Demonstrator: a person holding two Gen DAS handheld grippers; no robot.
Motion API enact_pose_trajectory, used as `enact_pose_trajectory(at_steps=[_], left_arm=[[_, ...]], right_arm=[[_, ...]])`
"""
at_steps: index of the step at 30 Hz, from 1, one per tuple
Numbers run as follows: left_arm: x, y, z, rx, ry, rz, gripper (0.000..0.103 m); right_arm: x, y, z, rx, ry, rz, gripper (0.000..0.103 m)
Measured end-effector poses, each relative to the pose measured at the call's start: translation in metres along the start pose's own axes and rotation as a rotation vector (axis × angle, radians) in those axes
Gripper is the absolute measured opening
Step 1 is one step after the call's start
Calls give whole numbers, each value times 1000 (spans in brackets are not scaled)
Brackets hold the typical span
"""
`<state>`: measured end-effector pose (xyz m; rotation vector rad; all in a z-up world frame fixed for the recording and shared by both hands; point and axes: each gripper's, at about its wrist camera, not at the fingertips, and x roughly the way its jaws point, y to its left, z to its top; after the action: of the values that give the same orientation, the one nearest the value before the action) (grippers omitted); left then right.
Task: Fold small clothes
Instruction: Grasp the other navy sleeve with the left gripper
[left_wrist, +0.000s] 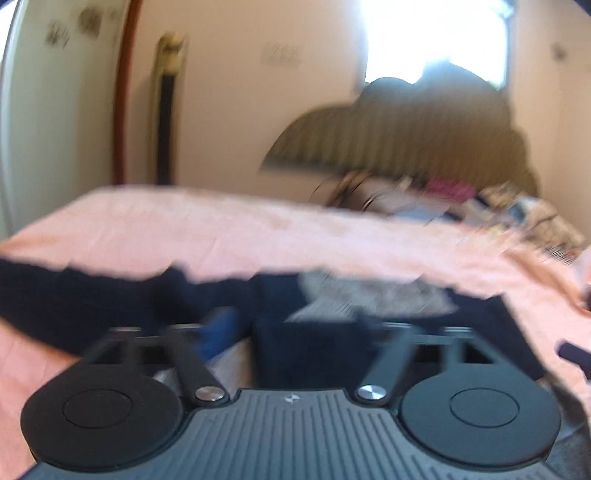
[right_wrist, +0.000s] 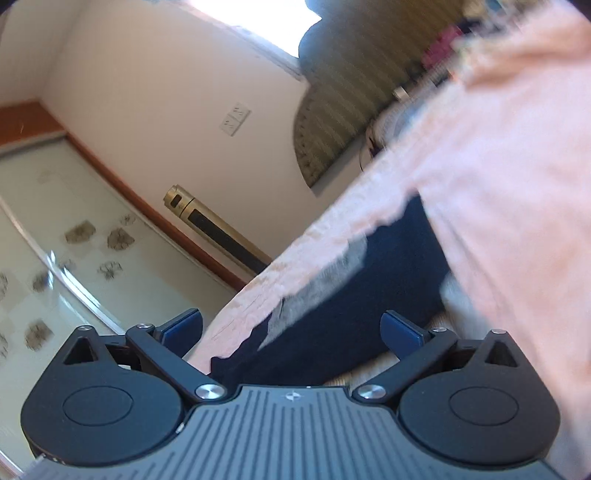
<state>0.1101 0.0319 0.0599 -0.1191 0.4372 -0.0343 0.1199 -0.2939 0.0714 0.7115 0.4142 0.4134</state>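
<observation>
A small dark navy garment (left_wrist: 147, 299) with a grey printed patch (left_wrist: 369, 295) lies on a pink bedsheet (left_wrist: 221, 229). The left wrist view is motion-blurred. My left gripper (left_wrist: 295, 332) sits low over the garment; one blue finger pad (left_wrist: 218, 332) shows, the other is hidden by navy cloth, so its state is unclear. In the tilted right wrist view the same navy garment (right_wrist: 351, 314) lies between the spread blue fingertips (right_wrist: 400, 328). My right gripper (right_wrist: 291, 328) is open around the cloth's edge.
A padded headboard (left_wrist: 388, 144) and a pile of mixed clothes (left_wrist: 480, 206) lie at the far end of the bed. A gold and black column (right_wrist: 218, 229) stands by the wall, next to a glass sliding door (right_wrist: 55, 240). A bright window (left_wrist: 436, 37) is behind.
</observation>
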Motion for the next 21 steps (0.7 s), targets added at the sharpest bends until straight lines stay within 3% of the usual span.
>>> enact_pose_trajectory(at_steps=[2,5,7,8,10,13,15,17,21], left_arm=[[11,-13,-1,44,-3,-62,103],[61,-23,-8,36,182,-102,103],[91,-18,-20,16,310,-78,102],[91,-18,-26,58,272,-65,103],[91,-15,-26,51,288,-84,103],[87,-12,-28,90,295,-97,103],[71,2,-26,37,243,-106,103],[45,32,-22,-43,141,-80,103],[13,127,-12,-263,16,82,103]], right_arm=[[36,10,20,-123,55,-89,103],[103,-2,26,-255,212,-282,103],[133,-18,17,-314,318,-395,103],[133,-16,9,-397,297,-387,103],[134,-14,-10,-513,307,-400,103],[133,-13,-9,-503,303,-400,103],[130,-13,-8,-498,301,-395,103],[129,-13,-6,-490,297,-390,103],[130,-13,-6,-490,295,-390,103]])
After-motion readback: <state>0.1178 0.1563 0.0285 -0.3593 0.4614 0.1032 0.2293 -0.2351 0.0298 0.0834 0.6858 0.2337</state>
